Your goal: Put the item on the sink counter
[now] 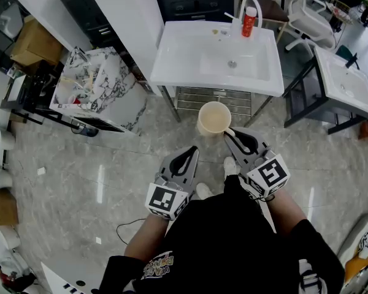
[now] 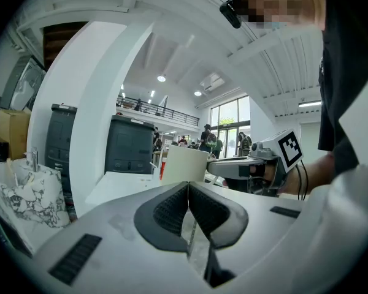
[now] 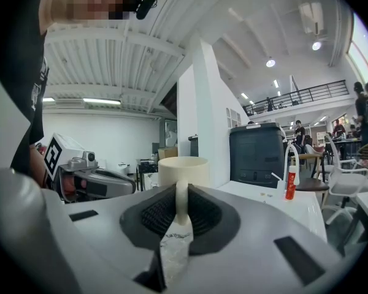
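A cream mug hangs in the air in front of the white sink counter, upright, mouth up. My right gripper is shut on the mug's handle, the mug standing just past its pads. My left gripper is beside it to the left, shut with nothing between its pads. From the left gripper view the mug and the right gripper show ahead to the right.
A red bottle stands at the counter's back by the white tap. A marble-patterned bin full of rubbish stands left of the sink. A second white basin is at the right. A metal shelf lies under the sink.
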Available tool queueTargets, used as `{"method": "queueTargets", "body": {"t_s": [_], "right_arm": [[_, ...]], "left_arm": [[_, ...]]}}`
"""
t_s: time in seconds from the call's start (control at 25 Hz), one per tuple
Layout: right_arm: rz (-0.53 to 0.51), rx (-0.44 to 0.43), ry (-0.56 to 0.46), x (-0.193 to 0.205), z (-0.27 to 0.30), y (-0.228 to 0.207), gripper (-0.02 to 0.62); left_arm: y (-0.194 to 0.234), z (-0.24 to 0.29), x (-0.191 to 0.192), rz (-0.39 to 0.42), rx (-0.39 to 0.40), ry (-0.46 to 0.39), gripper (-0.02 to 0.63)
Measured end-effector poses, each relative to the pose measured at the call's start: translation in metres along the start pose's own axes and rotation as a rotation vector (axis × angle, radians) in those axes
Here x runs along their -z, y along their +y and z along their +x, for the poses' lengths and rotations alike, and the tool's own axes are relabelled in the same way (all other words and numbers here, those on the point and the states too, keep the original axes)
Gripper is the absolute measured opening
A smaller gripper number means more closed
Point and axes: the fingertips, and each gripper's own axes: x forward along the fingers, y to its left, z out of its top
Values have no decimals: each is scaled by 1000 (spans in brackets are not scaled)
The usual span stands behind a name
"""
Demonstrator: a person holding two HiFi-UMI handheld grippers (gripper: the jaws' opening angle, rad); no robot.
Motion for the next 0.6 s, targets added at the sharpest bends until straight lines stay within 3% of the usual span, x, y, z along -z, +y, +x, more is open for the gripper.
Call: {"method": "queueTargets", "body": {"t_s": [0.6], "right_arm": [[-5,3,-16,-10,14,16,94]], "left_arm": [[13,-20,-5,11,-9,-1,17]]}}
